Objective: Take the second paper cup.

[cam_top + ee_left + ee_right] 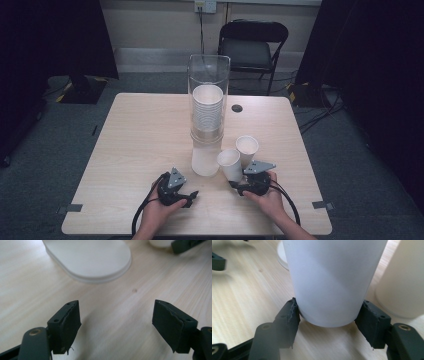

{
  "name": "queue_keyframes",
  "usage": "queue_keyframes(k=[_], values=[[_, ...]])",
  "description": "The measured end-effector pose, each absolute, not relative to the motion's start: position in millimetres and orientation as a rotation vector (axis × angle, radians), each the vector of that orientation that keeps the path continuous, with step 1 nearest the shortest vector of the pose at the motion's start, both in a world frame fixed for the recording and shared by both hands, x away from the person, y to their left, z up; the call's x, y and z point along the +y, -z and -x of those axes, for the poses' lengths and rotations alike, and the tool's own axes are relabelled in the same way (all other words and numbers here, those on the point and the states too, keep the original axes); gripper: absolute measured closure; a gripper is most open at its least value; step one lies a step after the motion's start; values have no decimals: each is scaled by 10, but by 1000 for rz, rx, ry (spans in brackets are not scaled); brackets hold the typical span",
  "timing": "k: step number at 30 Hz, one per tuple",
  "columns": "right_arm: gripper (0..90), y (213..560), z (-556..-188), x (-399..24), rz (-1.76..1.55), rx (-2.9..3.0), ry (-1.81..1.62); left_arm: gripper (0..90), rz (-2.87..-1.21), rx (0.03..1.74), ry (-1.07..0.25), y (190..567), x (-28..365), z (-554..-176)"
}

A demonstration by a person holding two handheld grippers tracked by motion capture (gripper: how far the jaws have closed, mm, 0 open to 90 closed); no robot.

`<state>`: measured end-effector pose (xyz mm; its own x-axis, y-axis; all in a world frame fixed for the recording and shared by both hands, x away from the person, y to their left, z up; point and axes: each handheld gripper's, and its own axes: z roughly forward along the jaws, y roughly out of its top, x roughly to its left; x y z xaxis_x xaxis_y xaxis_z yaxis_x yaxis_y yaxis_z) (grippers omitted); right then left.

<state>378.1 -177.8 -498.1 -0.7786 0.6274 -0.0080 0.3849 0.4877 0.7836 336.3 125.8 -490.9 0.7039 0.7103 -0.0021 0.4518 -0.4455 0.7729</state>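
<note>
While the left gripper rests low on the table at lower centre of the high view, jaws wide and bare, the right gripper sits right of it with its jaws pressed on the base of a white paper cup. That cup tilts toward the dispenser, a clear tube holding a cup stack at centre frame. A second cup stands upright just beside it.

Matt white paper cup on pale wood-grain table; clear glossy plastic dispenser tube.
</note>
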Motion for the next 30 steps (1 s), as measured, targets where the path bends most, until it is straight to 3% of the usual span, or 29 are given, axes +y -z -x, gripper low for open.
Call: queue_keyframes(k=[12,30], values=[[371,4950,-3655,-1624,-707,2476,-1239,211,-1988,904,-307,4598,1201,-3487],[357,4948,-3576,-1374,-583,2602,-1283,217,-1998,916,-357,4618,1167,-3493]])
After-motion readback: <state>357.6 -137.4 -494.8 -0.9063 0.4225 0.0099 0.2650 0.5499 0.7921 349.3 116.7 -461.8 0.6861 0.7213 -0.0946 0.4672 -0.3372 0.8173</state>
